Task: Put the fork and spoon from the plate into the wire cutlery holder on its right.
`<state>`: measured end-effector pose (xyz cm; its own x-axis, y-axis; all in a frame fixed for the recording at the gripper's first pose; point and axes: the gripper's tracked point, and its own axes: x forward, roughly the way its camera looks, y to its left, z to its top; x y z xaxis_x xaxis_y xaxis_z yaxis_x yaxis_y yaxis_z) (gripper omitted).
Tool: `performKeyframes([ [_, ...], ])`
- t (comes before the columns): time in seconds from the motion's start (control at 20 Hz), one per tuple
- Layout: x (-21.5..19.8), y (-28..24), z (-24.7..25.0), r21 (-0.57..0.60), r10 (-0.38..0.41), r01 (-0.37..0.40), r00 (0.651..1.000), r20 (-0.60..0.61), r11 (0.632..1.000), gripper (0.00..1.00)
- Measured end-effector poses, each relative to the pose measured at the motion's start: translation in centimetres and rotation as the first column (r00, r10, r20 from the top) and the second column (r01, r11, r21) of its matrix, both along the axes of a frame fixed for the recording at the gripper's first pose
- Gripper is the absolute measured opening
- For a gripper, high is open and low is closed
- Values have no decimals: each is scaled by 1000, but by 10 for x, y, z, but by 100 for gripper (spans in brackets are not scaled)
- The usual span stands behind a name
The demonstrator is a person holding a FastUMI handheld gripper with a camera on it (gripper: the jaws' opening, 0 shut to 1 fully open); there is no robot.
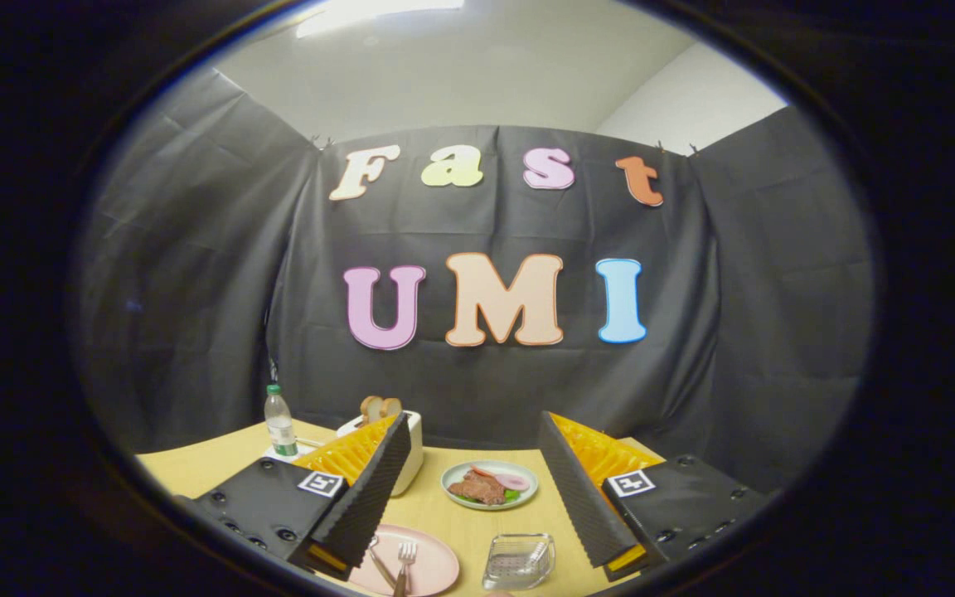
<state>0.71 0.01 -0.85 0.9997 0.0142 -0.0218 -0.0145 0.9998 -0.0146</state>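
My gripper (473, 489) gapes empty; fork (404, 562) lies at seven o'clock on the plate (436, 568), handle toward me.

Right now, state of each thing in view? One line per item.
gripper: fingers open, empty, above the table.
fork: lying on the pink plate, not yet moved.
spoon: lying on the pink plate beside the fork.
pink plate: flat on the table.
wire cutlery holder: upright, right of the pink plate; looks empty.
toaster: bread sticking up from it.
bottle: upright, capped.
food plate: holding food.
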Motion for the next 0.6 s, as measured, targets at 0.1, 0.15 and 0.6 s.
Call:
performKeyframes([
  [0.1, 1, 0, -1, -3, 6, -6, 1000, -5, 1000, 99],
  [0.15, 2, 0, -1, -6, 10, -11, 1000, -6, 1000, 99],
  [0.6, 4, 22, -35, -12, 86, -88, 992, -97, 996, 99],
])
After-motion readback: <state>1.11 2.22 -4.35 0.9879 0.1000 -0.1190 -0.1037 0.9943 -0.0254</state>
